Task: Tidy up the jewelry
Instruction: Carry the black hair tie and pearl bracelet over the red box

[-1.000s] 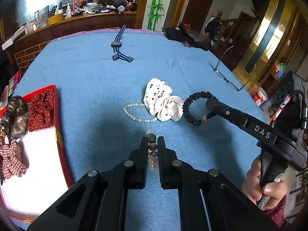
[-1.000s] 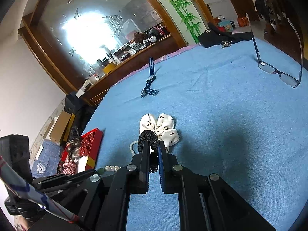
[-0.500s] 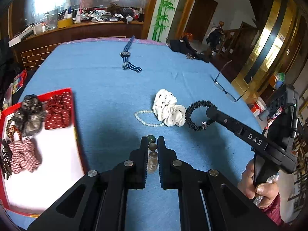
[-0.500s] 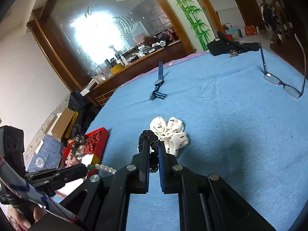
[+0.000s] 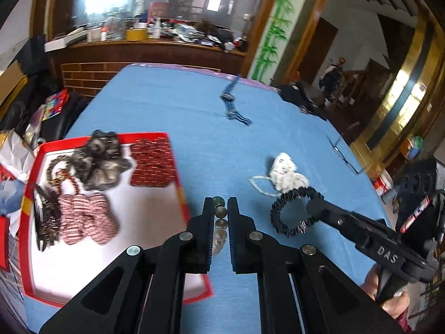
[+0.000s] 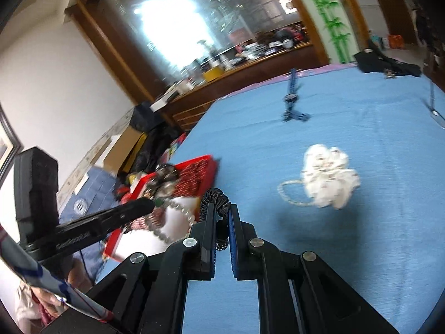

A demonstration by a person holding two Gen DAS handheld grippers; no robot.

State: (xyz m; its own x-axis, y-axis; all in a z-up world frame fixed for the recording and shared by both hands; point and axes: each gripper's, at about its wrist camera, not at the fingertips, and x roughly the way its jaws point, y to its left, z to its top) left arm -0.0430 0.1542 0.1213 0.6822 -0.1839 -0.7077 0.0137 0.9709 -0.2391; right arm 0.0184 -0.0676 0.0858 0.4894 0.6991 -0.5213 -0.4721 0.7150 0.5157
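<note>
My left gripper [image 5: 220, 204] is shut on a bead bracelet [image 5: 221, 222] of green, brown and clear beads, just right of the red tray [image 5: 178, 183]. In the right wrist view the same bracelet [image 6: 178, 215] hangs from the left gripper [image 6: 151, 206] over the tray's white floor. My right gripper [image 6: 221, 208] is shut on a black coiled hair tie [image 6: 214, 197], held above the blue cloth near the tray's corner. That hair tie [image 5: 281, 217] also shows in the left wrist view. A white dotted scrunchie [image 5: 286, 172] and a pearl bracelet [image 5: 260, 185] lie on the cloth.
The tray holds a red dotted scrunchie [image 5: 151, 164], a grey-brown scrunchie [image 5: 100, 161], a checked bow [image 5: 86, 220] and other pieces. Farther back lie a blue-strapped watch [image 5: 232, 105], glasses [image 5: 345, 158] and a black bag [image 5: 300, 97]. A person's hand [image 5: 389, 303] grips the right handle.
Both grippers have swung left toward the red tray, each still carrying its piece. The white scrunchie and pearl bracelet stay behind on the cloth at the right.
</note>
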